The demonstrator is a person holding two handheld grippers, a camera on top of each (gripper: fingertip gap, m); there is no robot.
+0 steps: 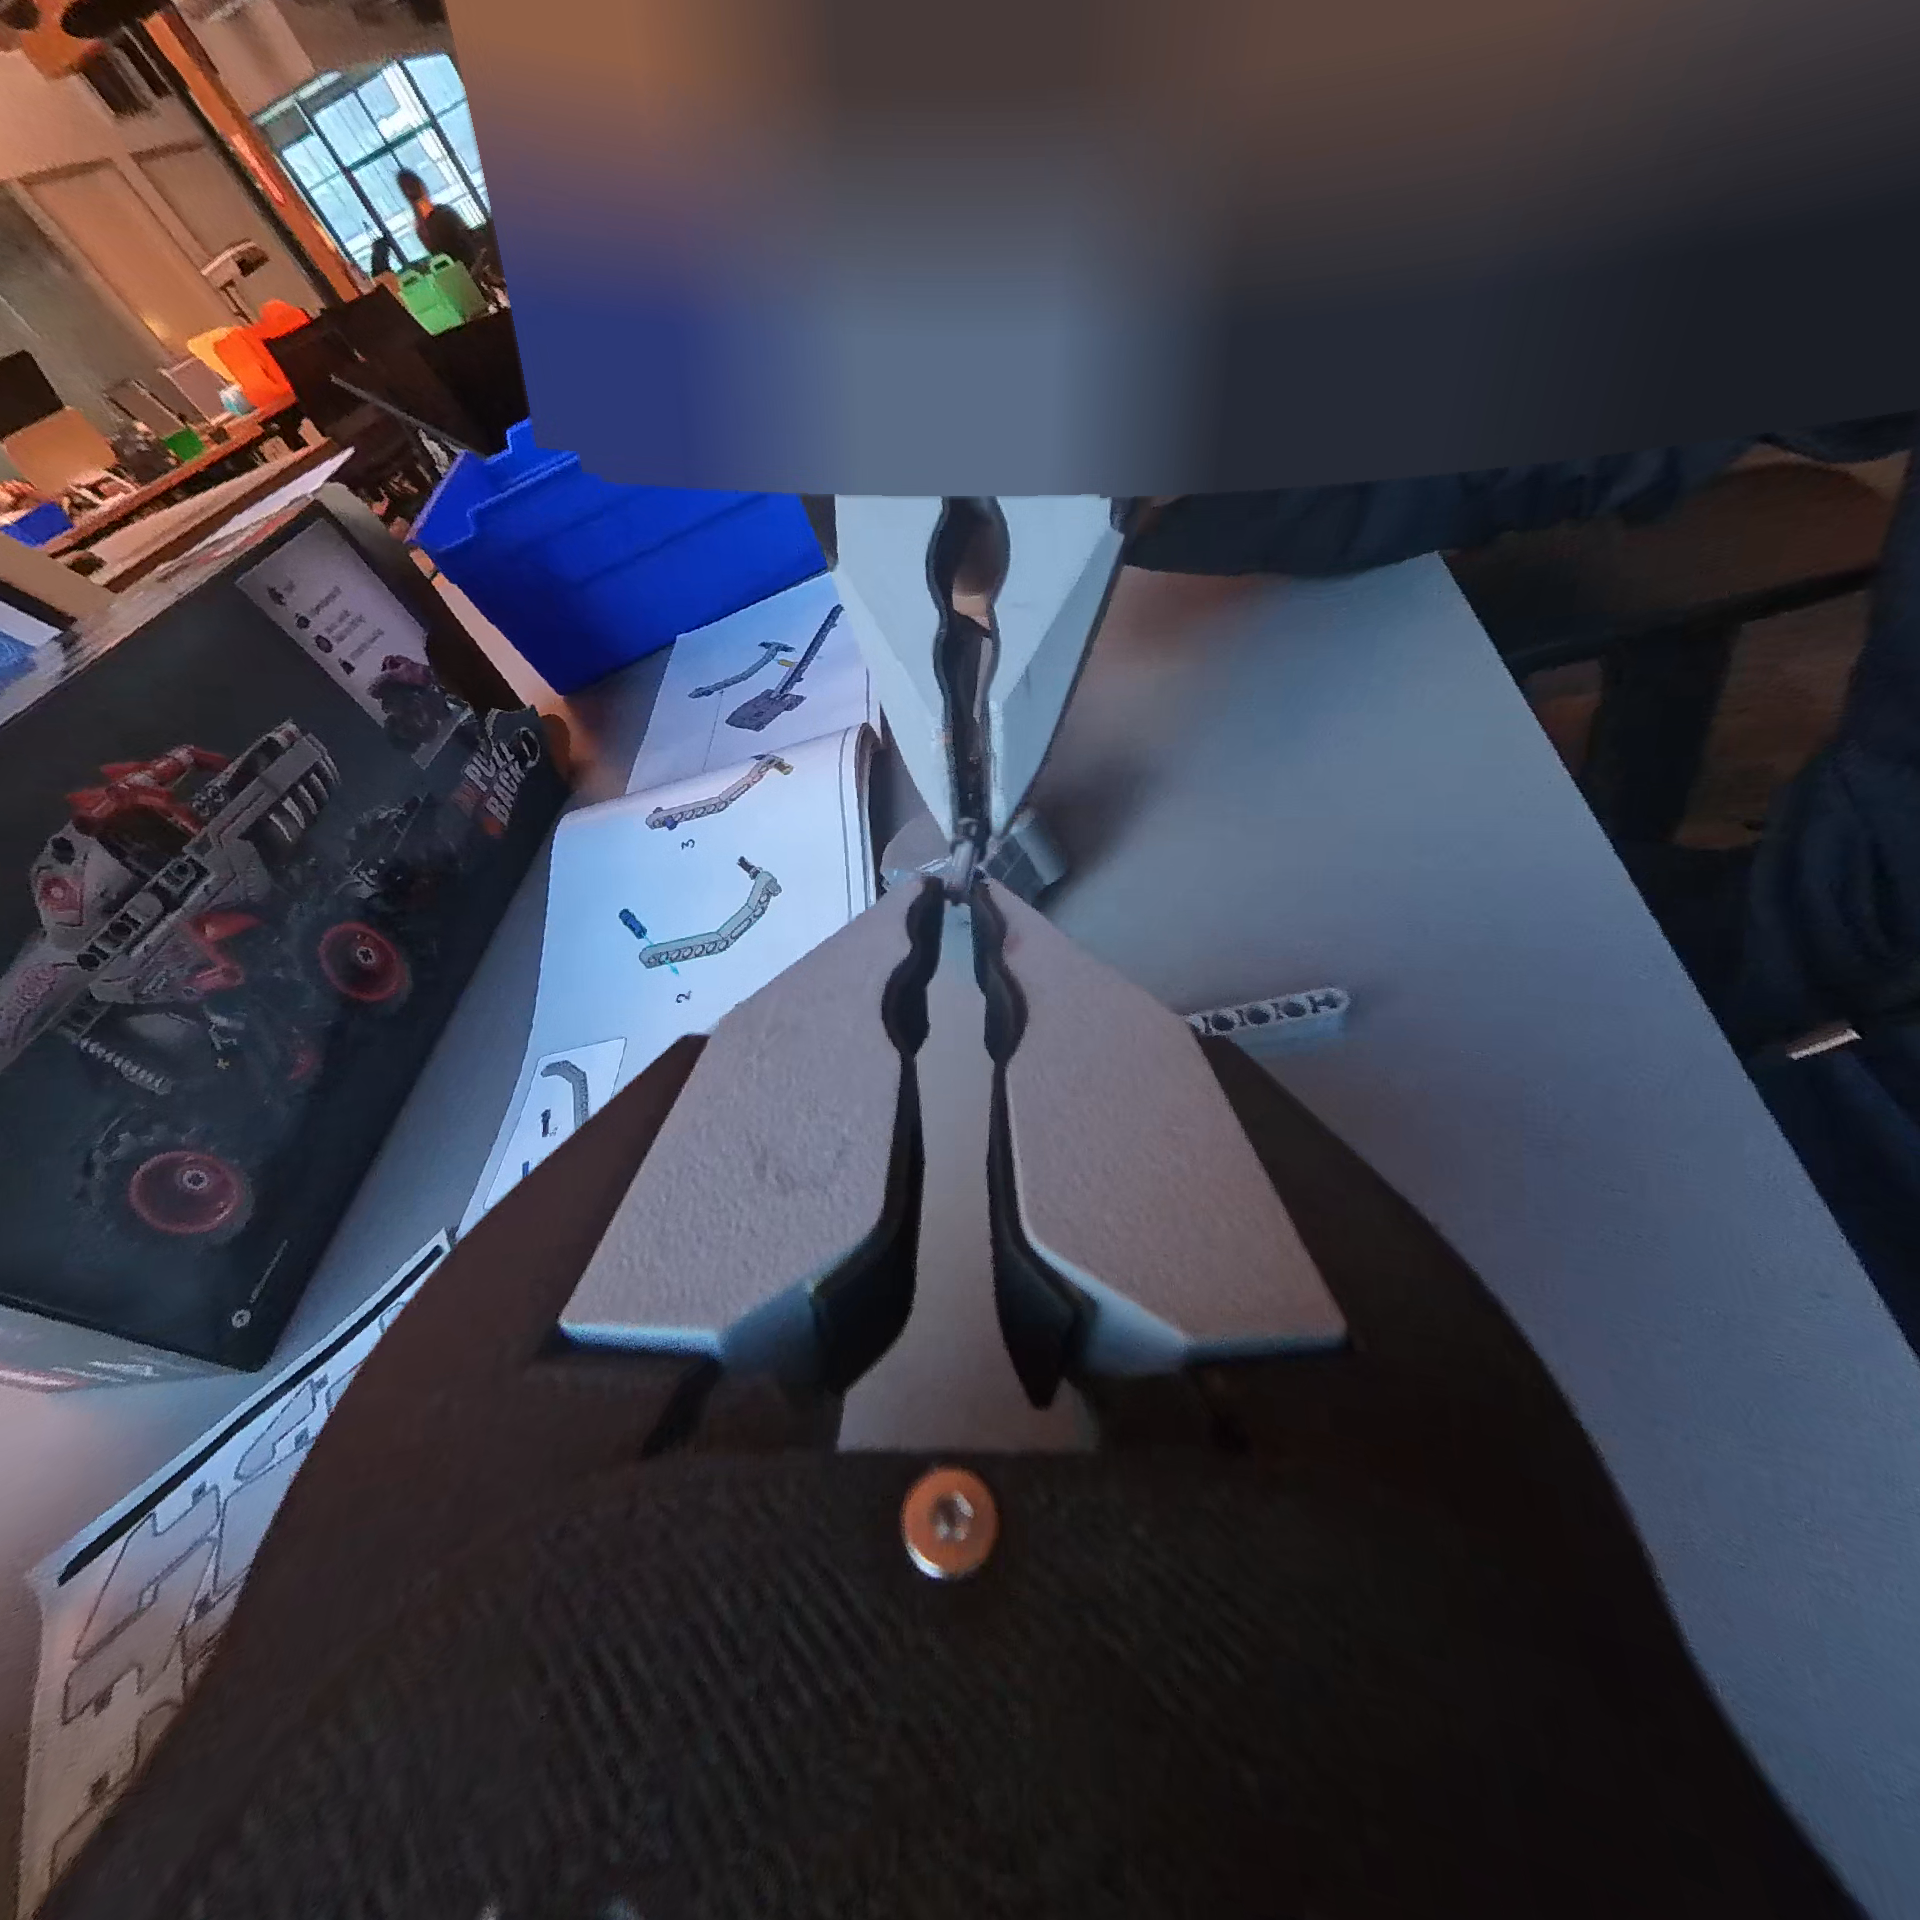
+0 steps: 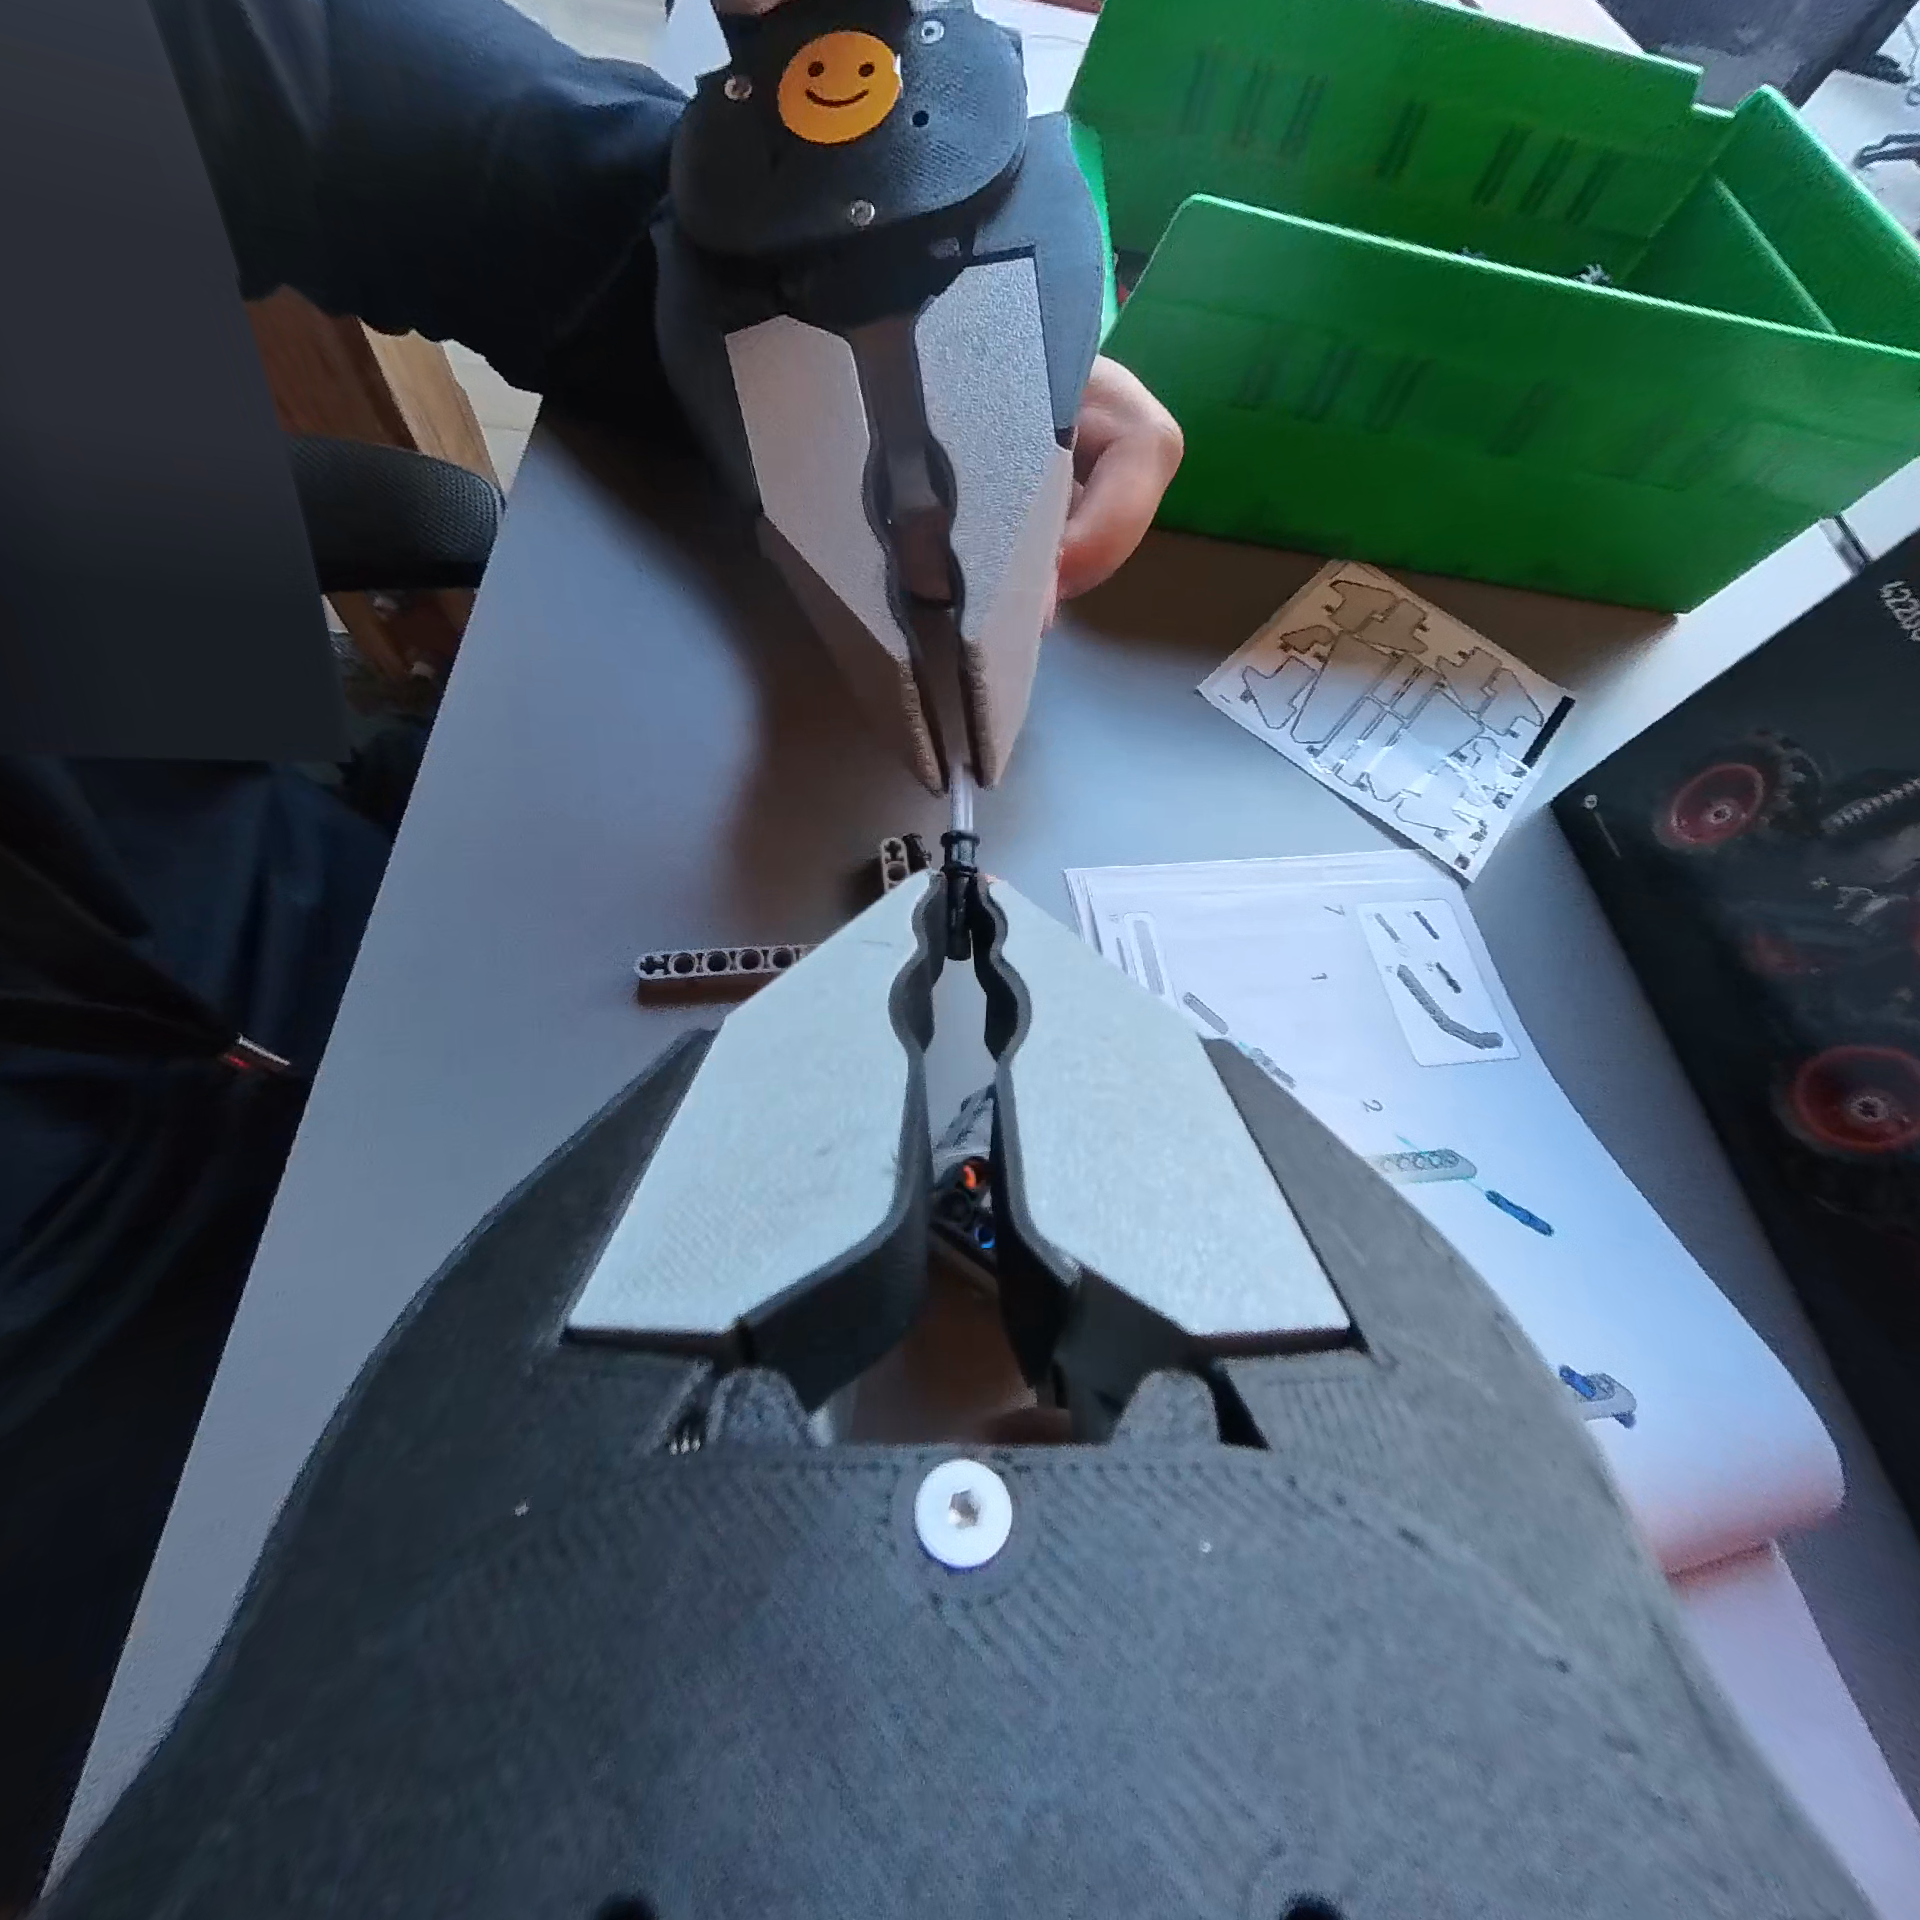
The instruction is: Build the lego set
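The right gripper (image 2: 958, 883) is clenched on a black pin (image 2: 956, 868), tip to tip with the left gripper (image 2: 961, 774), which pinches a pale piece (image 2: 961, 805) above the grey table (image 2: 623, 644); a grey beam (image 2: 717, 963) lies nearby, by the booklet (image 2: 1299, 997) and green bins (image 2: 1507, 343)

Left gripper (image 2: 961, 779): black ribbed printed body, pale grey wedge fingers, orange smiley disc at twelve o'clock; right gripper (image 2: 956, 894) alike, silver screw at six o'clock; dark navy sleeve (image 2: 436, 187).
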